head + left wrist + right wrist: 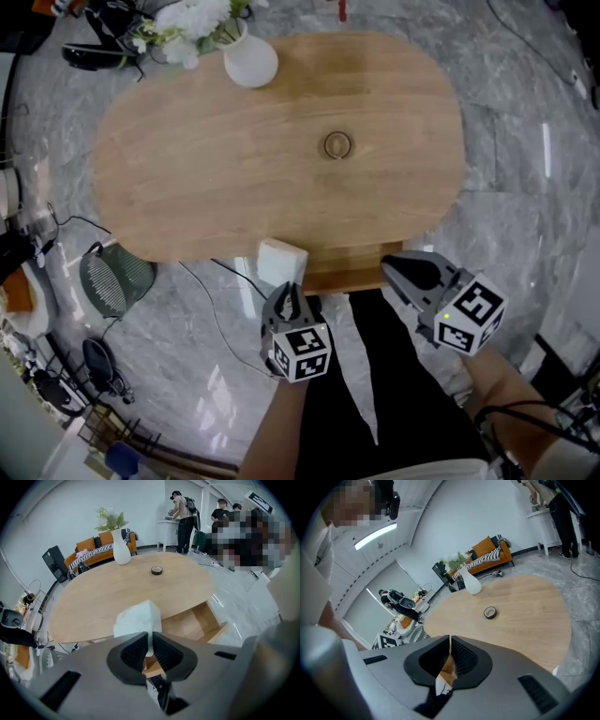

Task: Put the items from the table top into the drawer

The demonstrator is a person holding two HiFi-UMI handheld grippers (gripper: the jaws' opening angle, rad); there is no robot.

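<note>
My left gripper is shut on a white tissue pack, held at the near edge of the oval wooden table. In the left gripper view the pack sticks up from between the jaws of my left gripper. The open wooden drawer juts out under the table edge, to the right of the pack, and shows again as the drawer. My right gripper hovers by the drawer's right end, jaws shut and empty. A tape roll lies mid-table.
A white vase with flowers stands at the table's far edge. A small fan and cables lie on the marble floor to the left. An orange sofa and standing people are far behind the table.
</note>
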